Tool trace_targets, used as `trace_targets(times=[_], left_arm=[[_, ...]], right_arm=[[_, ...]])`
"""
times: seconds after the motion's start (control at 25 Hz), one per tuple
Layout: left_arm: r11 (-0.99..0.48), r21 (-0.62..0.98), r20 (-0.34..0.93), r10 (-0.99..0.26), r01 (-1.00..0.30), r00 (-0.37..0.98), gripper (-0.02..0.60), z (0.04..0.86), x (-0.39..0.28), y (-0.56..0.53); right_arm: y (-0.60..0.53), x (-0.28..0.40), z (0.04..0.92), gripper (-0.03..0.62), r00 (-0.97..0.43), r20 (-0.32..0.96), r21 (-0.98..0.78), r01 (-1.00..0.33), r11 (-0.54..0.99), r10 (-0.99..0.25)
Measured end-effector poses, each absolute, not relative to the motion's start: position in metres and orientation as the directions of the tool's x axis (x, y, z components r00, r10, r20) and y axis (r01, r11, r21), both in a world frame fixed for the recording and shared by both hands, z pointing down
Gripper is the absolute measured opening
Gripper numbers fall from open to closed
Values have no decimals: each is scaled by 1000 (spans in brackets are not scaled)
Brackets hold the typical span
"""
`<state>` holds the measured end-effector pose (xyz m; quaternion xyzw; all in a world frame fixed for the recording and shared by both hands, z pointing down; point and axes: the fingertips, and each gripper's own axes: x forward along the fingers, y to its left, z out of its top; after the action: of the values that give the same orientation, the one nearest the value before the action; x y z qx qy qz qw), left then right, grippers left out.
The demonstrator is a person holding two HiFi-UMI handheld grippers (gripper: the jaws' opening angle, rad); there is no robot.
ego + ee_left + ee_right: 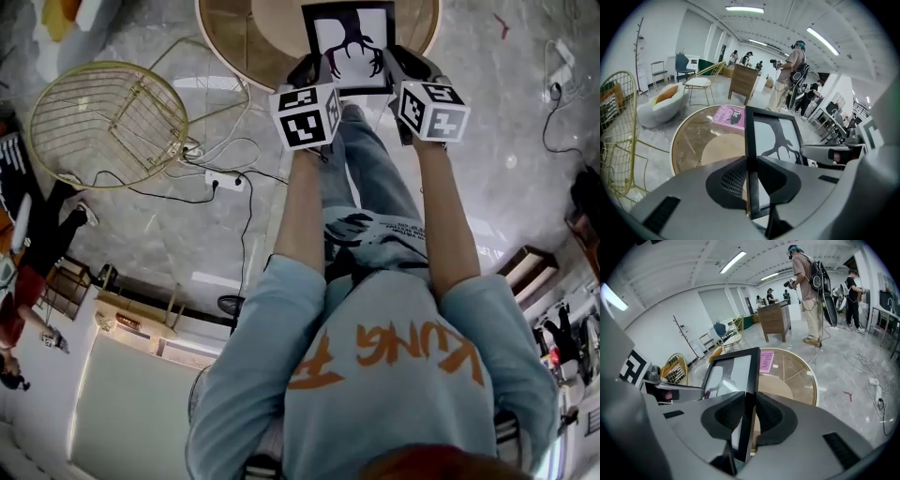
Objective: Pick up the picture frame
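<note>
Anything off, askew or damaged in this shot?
Nothing damaged or askew. The picture frame sits squarely, clamped on its side edges by the left gripper and right gripper, above the round table. Only clutter: a power strip with loose cables on the floor.

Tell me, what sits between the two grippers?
The picture frame. The left gripper clamps its left edge and the right gripper clamps its right edge. The head view shows this best.
</note>
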<state>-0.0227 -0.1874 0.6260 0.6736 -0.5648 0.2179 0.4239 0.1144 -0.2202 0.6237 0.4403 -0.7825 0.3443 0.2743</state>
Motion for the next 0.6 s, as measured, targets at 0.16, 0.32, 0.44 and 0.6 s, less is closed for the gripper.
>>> trace_targets(times=[0.16, 0.32, 0.44, 0.6], left_arm=[[16, 318, 756, -608, -948, 244, 78, 595, -25, -192], [20, 314, 728, -646, -949, 227, 78, 551, -28, -190], [19, 303, 697, -686, -953, 208, 78, 519, -28, -198], [19, 286, 659, -730, -958, 183, 78, 483, -29, -211]], right_arm=[[-225, 112, 586, 71, -461, 710, -275, -878, 392, -533], [-226, 107, 544, 71, -478, 683, -280, -869, 407, -552], [-236, 108, 513, 71, -496, 647, -272, -860, 431, -579], [-251, 106, 478, 69, -516, 599, -260, -849, 460, -613]])
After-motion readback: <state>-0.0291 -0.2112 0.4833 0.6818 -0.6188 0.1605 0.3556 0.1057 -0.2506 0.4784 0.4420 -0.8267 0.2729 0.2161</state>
